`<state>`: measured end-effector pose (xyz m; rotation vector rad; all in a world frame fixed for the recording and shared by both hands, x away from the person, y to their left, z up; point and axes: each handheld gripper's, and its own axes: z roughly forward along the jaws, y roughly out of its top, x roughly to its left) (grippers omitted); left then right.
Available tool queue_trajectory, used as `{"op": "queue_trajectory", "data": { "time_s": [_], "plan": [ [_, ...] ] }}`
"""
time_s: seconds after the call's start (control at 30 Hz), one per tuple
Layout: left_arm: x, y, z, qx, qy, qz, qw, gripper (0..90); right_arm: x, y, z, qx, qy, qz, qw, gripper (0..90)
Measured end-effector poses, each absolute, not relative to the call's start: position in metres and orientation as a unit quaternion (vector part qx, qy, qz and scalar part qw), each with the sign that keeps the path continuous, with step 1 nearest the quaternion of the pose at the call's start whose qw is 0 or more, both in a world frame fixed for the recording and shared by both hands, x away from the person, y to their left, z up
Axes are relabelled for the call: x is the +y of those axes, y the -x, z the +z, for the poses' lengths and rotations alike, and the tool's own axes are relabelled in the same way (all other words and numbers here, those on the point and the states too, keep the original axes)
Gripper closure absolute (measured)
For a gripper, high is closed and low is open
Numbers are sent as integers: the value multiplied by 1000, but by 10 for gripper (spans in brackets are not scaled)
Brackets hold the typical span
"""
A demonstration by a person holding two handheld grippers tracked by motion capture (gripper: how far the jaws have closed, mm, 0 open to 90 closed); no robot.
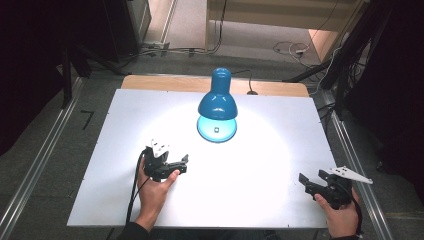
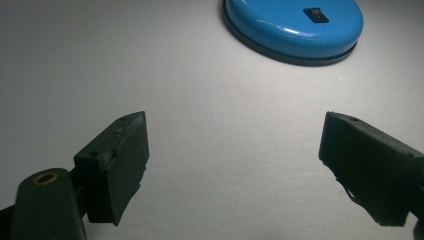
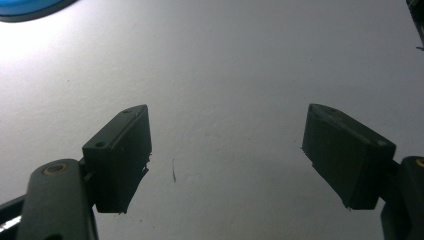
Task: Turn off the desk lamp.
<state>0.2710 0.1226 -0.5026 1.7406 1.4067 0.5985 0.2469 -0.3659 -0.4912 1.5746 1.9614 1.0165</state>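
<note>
A blue desk lamp (image 1: 218, 102) is standing lit toward the far middle of the white table (image 1: 280, 165). The left gripper (image 1: 176, 165) is resting just near of its base (image 2: 294, 27), jaws spread, empty; the right gripper (image 1: 306, 181) is sitting well apart from the lamp, jaws likewise spread and empty.

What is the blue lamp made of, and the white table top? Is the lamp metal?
The blue lamp looks like painted metal with a glossy finish: bright highlights run across its shade and round base. It might be shiny plastic instead; the pictures cannot settle that. The table top looks like a matte white board: it spreads the light softly, without sharp reflections.
</note>
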Motion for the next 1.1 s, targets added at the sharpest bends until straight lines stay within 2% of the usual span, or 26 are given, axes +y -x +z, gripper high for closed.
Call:
{"op": "queue_trajectory", "data": {
  "time_s": [1.1],
  "plan": [
    [85, -288, -497, 530, -705, 236, 409, 150, -366, -248, -492, 707, -568, 366, 209, 185]
  ]
}}
